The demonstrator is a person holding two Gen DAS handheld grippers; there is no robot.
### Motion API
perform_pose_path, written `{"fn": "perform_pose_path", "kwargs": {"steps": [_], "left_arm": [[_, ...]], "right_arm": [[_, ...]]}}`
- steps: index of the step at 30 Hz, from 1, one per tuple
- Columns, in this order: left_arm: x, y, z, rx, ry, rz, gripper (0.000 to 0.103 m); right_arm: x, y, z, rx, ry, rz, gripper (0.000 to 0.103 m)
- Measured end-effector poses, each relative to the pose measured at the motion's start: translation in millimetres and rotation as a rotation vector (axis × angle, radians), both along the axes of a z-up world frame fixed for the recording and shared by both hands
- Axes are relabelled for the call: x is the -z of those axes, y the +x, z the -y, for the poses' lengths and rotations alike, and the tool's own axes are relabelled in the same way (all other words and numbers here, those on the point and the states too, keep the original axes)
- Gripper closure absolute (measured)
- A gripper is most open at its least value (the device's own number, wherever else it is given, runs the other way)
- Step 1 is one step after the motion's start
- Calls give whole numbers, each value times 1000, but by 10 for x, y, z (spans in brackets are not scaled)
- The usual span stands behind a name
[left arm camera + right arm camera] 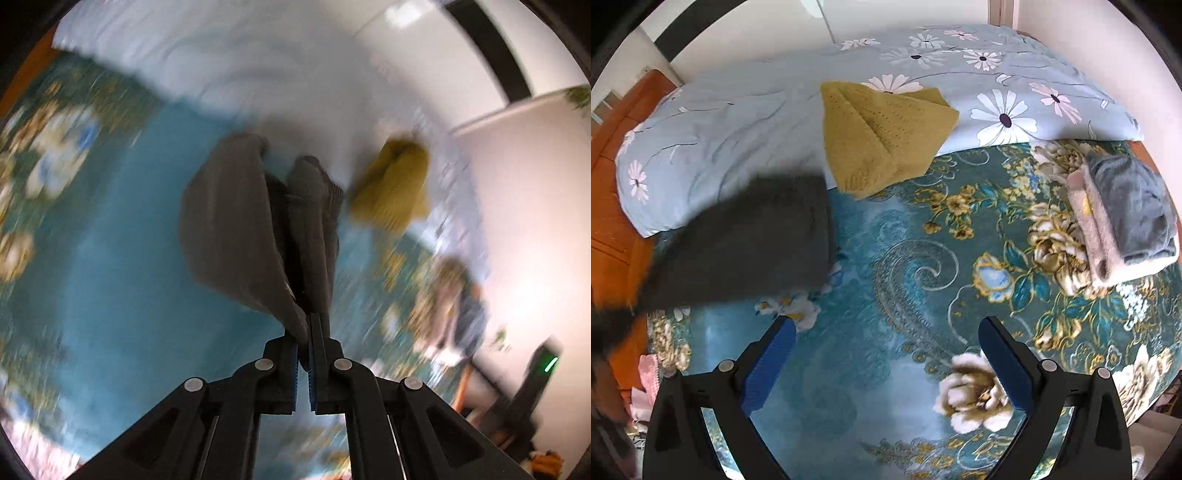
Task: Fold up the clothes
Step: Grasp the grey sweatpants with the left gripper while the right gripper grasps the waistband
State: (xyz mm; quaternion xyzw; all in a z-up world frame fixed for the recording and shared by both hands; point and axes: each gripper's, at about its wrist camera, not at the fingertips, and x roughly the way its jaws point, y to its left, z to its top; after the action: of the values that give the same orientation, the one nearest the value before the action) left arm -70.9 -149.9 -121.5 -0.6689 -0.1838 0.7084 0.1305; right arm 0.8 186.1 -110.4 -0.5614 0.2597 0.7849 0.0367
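Left claw (303,332) pinches the grey garment (236,229) aloft to carry it; right claw (886,354) gapes empty over the bed (886,258).

Bed (905,258) under teal floral spread, pale blue daisy-print duvet (720,122) bunched at far side. Orange wooden bed frame (613,229) on left. White walls (738,33), dark vertical strip (495,48). Bright, even light.

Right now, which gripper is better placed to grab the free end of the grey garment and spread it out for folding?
The right gripper. It is open and empty over the teal bedspread, with the grey garment just ahead to its left. The left gripper is already shut on that garment, so it cannot take a second hold.
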Motion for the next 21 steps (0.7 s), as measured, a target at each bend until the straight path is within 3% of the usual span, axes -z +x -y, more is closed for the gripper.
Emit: {"fn": "perform_pose_path", "kwargs": {"steps": [2, 4, 8, 14, 16, 18, 21], "left_arm": [[137, 297, 15, 16, -12, 70, 99], [107, 501, -117, 71, -7, 81, 99], [-129, 629, -557, 223, -25, 6, 99], [110, 773, -454, 203, -44, 135, 98], [205, 790, -265, 147, -34, 191, 98], [303, 807, -27, 56, -18, 236, 97], [330, 860, 392, -80, 37, 259, 91]], "right_arm": [[11, 95, 40, -12, -18, -3, 4], [36, 190, 106, -28, -46, -3, 4], [75, 354, 316, -86, -138, -19, 4], [16, 347, 655, -200, -214, -58, 4], [-9, 260, 798, -251, -234, -69, 7], [52, 193, 979, -298, -228, -39, 38], [145, 91, 1250, -368, -217, 6, 55]]}}
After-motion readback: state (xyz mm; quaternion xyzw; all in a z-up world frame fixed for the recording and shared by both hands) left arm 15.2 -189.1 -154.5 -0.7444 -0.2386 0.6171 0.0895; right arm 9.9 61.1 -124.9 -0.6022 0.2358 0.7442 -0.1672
